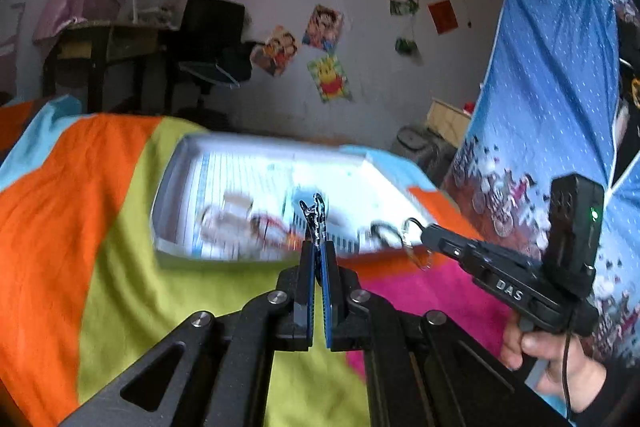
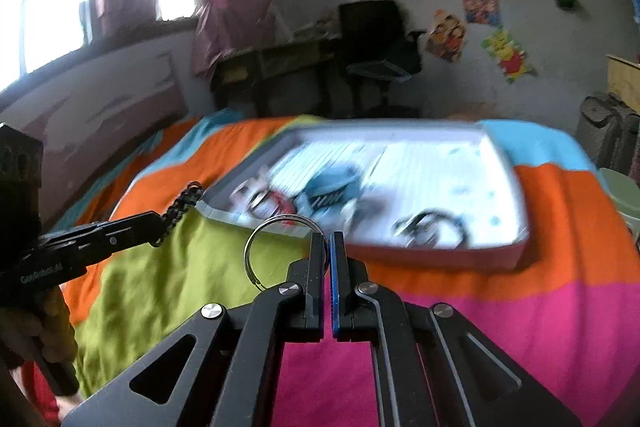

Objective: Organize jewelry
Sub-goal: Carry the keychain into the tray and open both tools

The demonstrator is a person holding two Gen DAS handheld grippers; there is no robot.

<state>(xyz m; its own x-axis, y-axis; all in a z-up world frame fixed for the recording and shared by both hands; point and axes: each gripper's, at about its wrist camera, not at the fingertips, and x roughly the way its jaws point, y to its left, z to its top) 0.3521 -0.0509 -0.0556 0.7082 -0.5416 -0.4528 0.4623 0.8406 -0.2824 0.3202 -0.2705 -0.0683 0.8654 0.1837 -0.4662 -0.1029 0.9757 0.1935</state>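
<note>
1. The left gripper (image 1: 319, 247) pinches a dark floppy chain bracelet (image 1: 315, 217) tight, above the striped bedspread (image 1: 120, 227).
2. The right gripper (image 2: 330, 247) squeezes a stiff silver metal ring (image 2: 276, 247) (slippery, I think) by its rim, near the blurry white tray (image 2: 516, 227).

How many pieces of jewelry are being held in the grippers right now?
2: a dark chain pinched in the left gripper, a silver ring in the right gripper. Blurred pieces in the tray aren't counted.
</note>
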